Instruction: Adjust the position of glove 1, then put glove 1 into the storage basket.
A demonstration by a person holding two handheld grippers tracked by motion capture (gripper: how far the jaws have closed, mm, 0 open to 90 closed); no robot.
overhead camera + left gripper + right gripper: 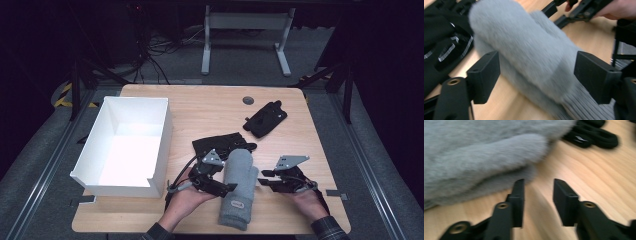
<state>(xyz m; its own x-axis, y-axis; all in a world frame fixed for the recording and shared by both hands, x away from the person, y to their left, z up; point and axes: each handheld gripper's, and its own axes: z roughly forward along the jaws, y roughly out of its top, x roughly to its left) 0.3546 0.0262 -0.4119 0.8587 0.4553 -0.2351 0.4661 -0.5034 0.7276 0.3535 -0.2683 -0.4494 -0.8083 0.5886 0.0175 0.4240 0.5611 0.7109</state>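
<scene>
so the grey mitten (239, 187) is lying near the table's (200, 112) 6 o'clock edge, my left gripper (226, 188) is spread around its cuff without squeezing, right gripper (262, 179) is spread on nothing at its 3 o'clock, and I'd square up before pinching.

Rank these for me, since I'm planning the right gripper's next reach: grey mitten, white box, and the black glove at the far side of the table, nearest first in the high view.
From the right gripper:
1. Grey mitten, just left of its fingers.
2. Black glove, farther up the table.
3. White box, far left.
</scene>
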